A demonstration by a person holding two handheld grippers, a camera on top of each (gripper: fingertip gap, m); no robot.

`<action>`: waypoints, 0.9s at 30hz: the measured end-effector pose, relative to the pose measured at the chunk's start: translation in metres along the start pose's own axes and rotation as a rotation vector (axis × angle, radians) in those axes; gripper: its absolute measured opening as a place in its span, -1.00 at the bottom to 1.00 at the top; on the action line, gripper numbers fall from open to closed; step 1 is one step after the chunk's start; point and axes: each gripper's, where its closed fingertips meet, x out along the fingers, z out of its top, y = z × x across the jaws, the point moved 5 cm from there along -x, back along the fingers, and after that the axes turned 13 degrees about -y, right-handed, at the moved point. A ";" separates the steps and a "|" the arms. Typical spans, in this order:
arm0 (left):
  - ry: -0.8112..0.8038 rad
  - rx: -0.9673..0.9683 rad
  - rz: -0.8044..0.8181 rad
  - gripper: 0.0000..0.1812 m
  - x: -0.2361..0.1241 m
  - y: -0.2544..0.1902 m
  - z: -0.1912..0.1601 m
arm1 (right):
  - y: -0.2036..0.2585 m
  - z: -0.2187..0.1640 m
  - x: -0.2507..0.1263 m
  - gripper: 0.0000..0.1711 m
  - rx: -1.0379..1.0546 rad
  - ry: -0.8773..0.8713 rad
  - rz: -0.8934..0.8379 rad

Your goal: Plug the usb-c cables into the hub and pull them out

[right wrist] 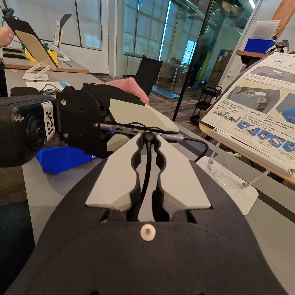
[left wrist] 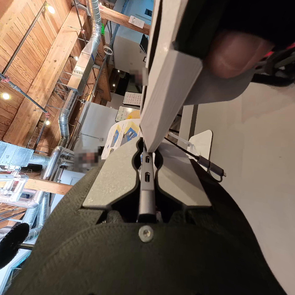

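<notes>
My left gripper (left wrist: 146, 149) is shut on a slim grey USB hub (left wrist: 147, 175), gripped flat between its grey fingers. In the right wrist view the hub (right wrist: 126, 127) lies level above the table, with two open ports on its near edge. My right gripper (right wrist: 148, 137) is shut on a black USB-C cable (right wrist: 147, 159) just behind its plug (right wrist: 148, 134), which meets the hub's third port. The cable runs back between the fingers. The left gripper (right wrist: 174, 133) reaches in from the left, a hand (right wrist: 127, 89) on it. The right gripper's finger (left wrist: 167, 95) fills the upper left wrist view.
The hub's own lead (right wrist: 202, 146) curls down to the right. A dark plug with a cable (left wrist: 210, 166) lies on the white table. An instruction sheet on a clear stand (right wrist: 255, 111) is at the right, and a blue bin (right wrist: 63, 159) is at the left. Across from one pair of fingers to the other is roughly 4 cm.
</notes>
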 end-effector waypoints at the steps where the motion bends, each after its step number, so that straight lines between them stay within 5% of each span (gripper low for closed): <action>1: 0.003 -0.005 0.002 -0.87 0.000 -0.001 0.000 | 0.000 -0.001 0.000 -0.89 0.002 0.000 0.007; 27: 0.033 0.014 -0.023 -0.87 -0.001 -0.005 -0.003 | -0.003 -0.006 -0.001 -0.89 0.087 -0.035 -0.008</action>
